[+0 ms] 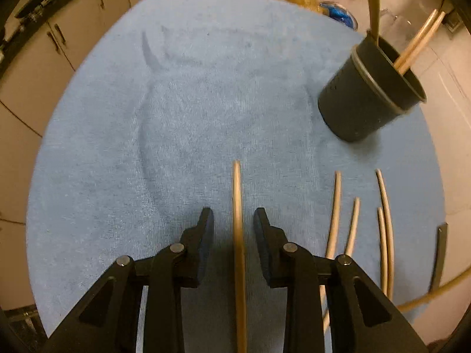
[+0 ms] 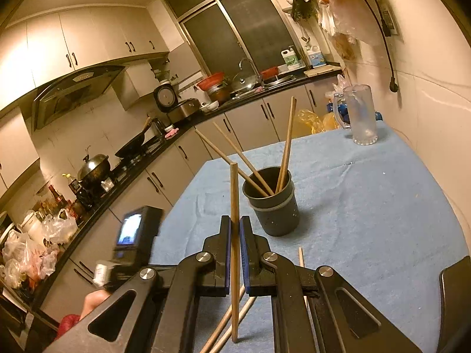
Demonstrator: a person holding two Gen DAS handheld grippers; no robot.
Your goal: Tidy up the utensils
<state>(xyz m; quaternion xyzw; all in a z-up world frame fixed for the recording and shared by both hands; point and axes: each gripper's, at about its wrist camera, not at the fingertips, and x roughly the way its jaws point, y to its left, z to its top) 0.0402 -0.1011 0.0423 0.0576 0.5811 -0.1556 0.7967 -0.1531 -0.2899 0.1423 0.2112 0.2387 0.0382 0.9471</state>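
Observation:
A dark round utensil cup (image 1: pixel 371 89) stands on the blue towel (image 1: pixel 191 103) and holds several wooden chopsticks (image 1: pixel 419 42); it also shows in the right wrist view (image 2: pixel 275 204). My left gripper (image 1: pixel 234 220) is open, low over the towel, with one chopstick (image 1: pixel 238 206) lying between its fingers. Several more chopsticks (image 1: pixel 385 220) lie on the towel to its right. My right gripper (image 2: pixel 235 226) is shut on a single chopstick (image 2: pixel 234 194), held upright above the towel, left of and short of the cup.
A glass mug (image 2: pixel 357 114) stands at the towel's far right corner near the wall. Plastic bags (image 2: pixel 312 119) lie behind the towel. Kitchen cabinets and a counter with pots run along the left. The left gripper's camera body (image 2: pixel 134 232) is at the towel's left edge.

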